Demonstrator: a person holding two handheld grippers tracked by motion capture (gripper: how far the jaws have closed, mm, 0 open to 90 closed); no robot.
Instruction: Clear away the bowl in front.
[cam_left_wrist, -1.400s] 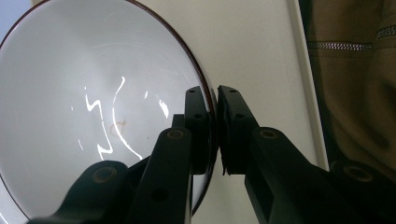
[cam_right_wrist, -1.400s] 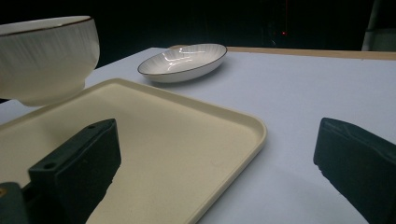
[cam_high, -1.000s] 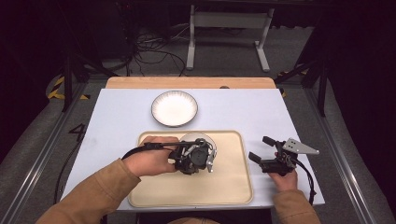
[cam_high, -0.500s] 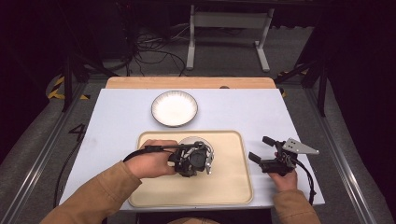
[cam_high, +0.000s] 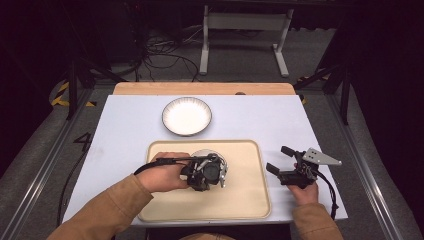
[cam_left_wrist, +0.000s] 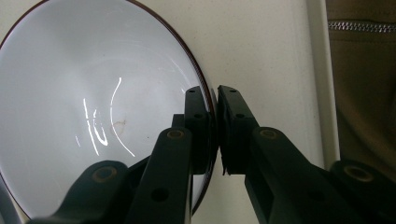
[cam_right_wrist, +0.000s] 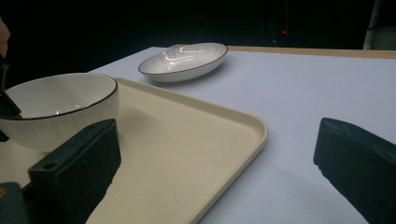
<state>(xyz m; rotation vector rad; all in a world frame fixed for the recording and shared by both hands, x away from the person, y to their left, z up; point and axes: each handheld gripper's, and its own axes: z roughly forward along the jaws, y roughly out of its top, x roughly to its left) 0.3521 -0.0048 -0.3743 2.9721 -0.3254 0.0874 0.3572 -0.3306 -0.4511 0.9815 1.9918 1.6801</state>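
Observation:
A white bowl (cam_left_wrist: 93, 107) with a dark rim sits on the beige tray (cam_high: 245, 200). My left gripper (cam_left_wrist: 214, 126) is shut on the bowl's rim, one jaw inside and one outside. From above, that left gripper (cam_high: 212, 172) covers most of the bowl (cam_high: 202, 154), and a hand in a tan sleeve holds it. In the right gripper view the bowl (cam_right_wrist: 60, 107) stands at the left on the tray (cam_right_wrist: 196, 140). My right gripper (cam_high: 280, 160) rests open on the white table just right of the tray, with nothing between its jaws.
A shallow white plate (cam_high: 187, 116) lies on the white table (cam_high: 125, 125) beyond the tray, also seen as the plate (cam_right_wrist: 184, 60) in the right gripper view. A wooden strip (cam_high: 200, 88) runs along the table's far edge. Cables and a metal stand sit on the floor behind.
The left gripper and hand have shifted slightly back toward the person over the bowl. The right gripper has stayed in place.

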